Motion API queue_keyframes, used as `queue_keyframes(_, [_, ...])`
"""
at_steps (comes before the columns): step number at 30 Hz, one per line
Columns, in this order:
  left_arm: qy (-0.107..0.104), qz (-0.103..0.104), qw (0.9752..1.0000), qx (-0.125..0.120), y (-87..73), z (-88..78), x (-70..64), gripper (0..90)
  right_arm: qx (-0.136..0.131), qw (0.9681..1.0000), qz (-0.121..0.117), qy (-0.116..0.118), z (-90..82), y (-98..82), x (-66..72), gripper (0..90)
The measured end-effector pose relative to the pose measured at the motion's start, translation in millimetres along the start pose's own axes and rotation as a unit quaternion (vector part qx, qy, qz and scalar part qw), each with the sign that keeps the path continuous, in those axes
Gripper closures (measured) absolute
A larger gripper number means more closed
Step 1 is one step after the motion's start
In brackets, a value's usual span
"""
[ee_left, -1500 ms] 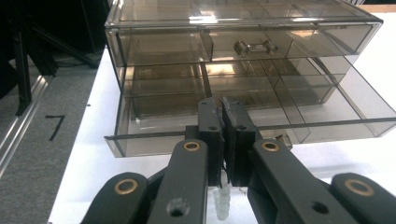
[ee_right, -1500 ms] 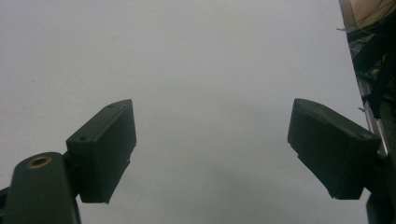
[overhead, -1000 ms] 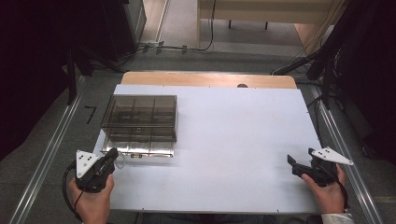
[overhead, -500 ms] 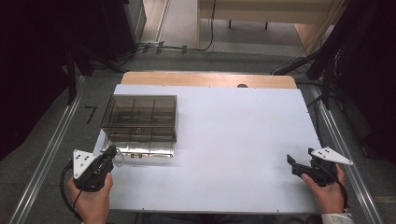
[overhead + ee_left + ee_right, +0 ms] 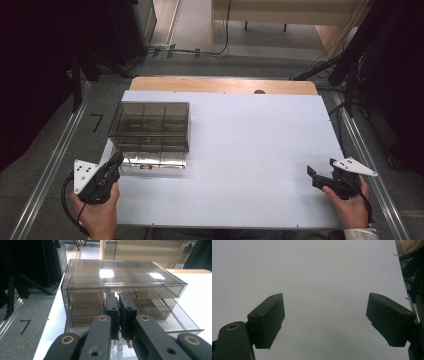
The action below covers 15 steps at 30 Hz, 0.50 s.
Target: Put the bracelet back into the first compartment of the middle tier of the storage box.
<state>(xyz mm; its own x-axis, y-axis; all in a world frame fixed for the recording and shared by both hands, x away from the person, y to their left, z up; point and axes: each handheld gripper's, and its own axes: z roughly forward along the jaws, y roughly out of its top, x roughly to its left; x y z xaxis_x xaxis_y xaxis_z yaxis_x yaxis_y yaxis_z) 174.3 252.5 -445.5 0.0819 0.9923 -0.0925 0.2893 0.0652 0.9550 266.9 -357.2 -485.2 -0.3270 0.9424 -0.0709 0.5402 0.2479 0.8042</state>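
Note:
A smoked clear drawer box stands at the table's left, and its bottom drawer is pulled out toward me. In the left gripper view the box fills the middle, with the open drawer reaching to the right. My left gripper sits at the drawer's front left corner, jaws shut together. A few small pale beads show just below the jaws; I cannot tell whether they are pinched. My right gripper rests near the table's right front edge, open over bare white tabletop.
The white table top lies between the two hands, with a wooden strip along its far edge. Metal rails run down both sides. Dark stands and cables crowd the far right.

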Motion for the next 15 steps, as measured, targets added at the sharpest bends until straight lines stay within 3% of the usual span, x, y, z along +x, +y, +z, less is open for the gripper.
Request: queue_keyframes(15, [0.003, -0.008, 0.9994, -0.035, 6.8, -4.2, 3.4, 88.2, 0.001, 1.0000, -0.002, -0.001, 0.3, 0.1, -0.1, 13.9])
